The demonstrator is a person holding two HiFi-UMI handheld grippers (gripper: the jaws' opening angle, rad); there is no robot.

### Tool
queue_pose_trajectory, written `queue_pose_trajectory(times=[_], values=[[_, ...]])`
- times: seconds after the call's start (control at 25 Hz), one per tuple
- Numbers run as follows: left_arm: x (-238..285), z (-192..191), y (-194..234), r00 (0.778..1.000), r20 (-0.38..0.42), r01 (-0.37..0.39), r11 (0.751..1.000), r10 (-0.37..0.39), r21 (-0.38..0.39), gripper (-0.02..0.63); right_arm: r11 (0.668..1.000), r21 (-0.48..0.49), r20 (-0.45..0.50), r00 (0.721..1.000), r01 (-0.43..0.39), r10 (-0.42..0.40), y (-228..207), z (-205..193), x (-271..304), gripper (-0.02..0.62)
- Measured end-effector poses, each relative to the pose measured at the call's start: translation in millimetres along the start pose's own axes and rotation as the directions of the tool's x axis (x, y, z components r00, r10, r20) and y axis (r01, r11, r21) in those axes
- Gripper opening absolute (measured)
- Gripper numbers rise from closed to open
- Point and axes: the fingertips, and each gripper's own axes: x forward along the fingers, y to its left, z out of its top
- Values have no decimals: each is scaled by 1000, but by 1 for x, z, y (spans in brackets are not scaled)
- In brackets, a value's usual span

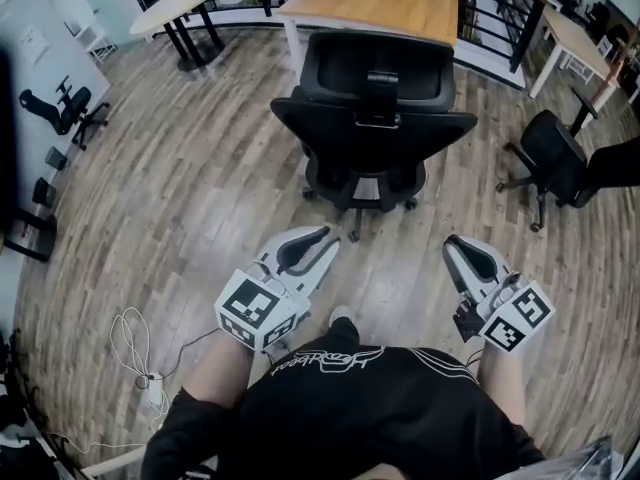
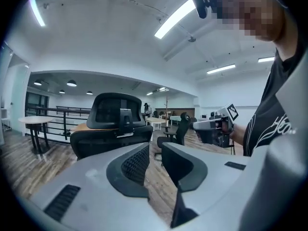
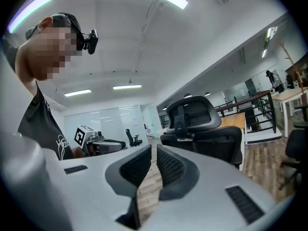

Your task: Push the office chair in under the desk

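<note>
While office chair (image 1: 372, 118) stands before desk (image 1: 380, 3) on plank floor (image 1: 190, 188), left tongs (image 1: 322, 238) apart, right tongs (image 1: 453, 245) together.

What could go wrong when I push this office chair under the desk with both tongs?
1. The office chair stands on casters, and neither the left tongs nor the right tongs touch it. An uneven push on its back may turn it instead of rolling it straight.
2. The desk has a white leg close to the chair's path; a skewed chair might strike it.
</note>
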Motion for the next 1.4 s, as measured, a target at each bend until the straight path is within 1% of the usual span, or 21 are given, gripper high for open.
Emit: queue_pose_trajectory(times=[0.12, 0.16, 0.24, 0.36, 0.44, 0.52, 0.56, 0.68, 0.72, 0.76, 0.84, 0.88, 0.92, 1.0, 1.08, 1.16, 1.24, 1.32, 1.36, 1.4], values=[[13, 5, 37, 1000, -1, 2, 1000, -2, -26, 100, 999, -14, 0, 999, 36, -36, -26, 4, 27, 44], [18, 7, 51, 1000, -2, -8, 1000, 8, -25, 114, 998, -24, 0, 999, 50, -50, -34, 7, 36, 46], [26, 9, 78, 999, -8, -40, 999, 40, 1, 142, 996, -45, -2, 997, 74, -75, -49, 14, 53, 57], [37, 7, 112, 998, -20, -61, 997, 62, 43, 181, 990, -89, -20, 994, 106, -108, -65, 18, 76, 108], [45, 4, 130, 997, -26, -72, 995, 74, 75, 212, 974, -169, -44, 986, 150, -159, -74, 20, 88, 176], [53, 1, 149, 994, -35, -98, 988, 103, 122, 237, 940, -271, -61, 971, 207, -232, -85, 21, 97, 231], [56, -2, 158, 992, -45, -112, 982, 120, 153, 247, 919, -317, -67, 961, 234, -268, -91, 21, 100, 244], [67, -9, 180, 983, -81, -138, 957, 163, 255, 262, 848, -435, -94, 921, 302, -377, -117, 20, 102, 255], [70, -10, 186, 981, -87, -142, 952, 172, 271, 264, 818, -477, -106, 903, 321, -416, -128, 20, 101, 256], [72, -10, 191, 981, -90, -143, 953, 172, 268, 264, 788, -517, -117, 884, 335, -452, -140, 20, 99, 258], [76, -5, 201, 982, -88, -140, 961, 165, 239, 264, 734, -579, -131, 848, 355, -513, -162, 23, 94, 258], [78, -3, 206, 982, -88, -144, 960, 170, 239, 264, 713, -601, -134, 834, 361, -535, -172, 25, 92, 258], [81, -2, 212, 979, -92, -154, 954, 183, 259, 264, 697, -618, -136, 824, 364, -550, -181, 27, 92, 258], [88, -2, 226, 968, -109, -181, 927, 228, 329, 267, 682, -639, -145, 814, 357, -562, -197, 28, 98, 258], [94, -8, 242, 951, -137, -203, 893, 278, 401, 270, 673, -655, -158, 809, 344, -567, -211, 28, 106, 258], [101, -18, 257, 927, -181, -208, 852, 328, 480, 270, 662, -671, -171, 800, 333, -575, -225, 27, 112, 258], [109, -25, 269, 906, -213, -198, 809, 367, 553, 270, 660, -678, -188, 793, 322, -580, -240, 24, 118, 258], [117, -27, 279, 893, -226, -192, 783, 390, 592, 270, 655, -689, -204, 783, 311, -587, -257, 21, 124, 258], [121, -28, 284, 888, -231, -189, 773, 398, 605, 270, 641, -706, -211, 773, 303, -598, -265, 19, 125, 258], [125, -30, 288, 882, -239, -182, 763, 405, 620, 270, 620, -729, -218, 760, 290, -612, -273, 17, 127, 258]])
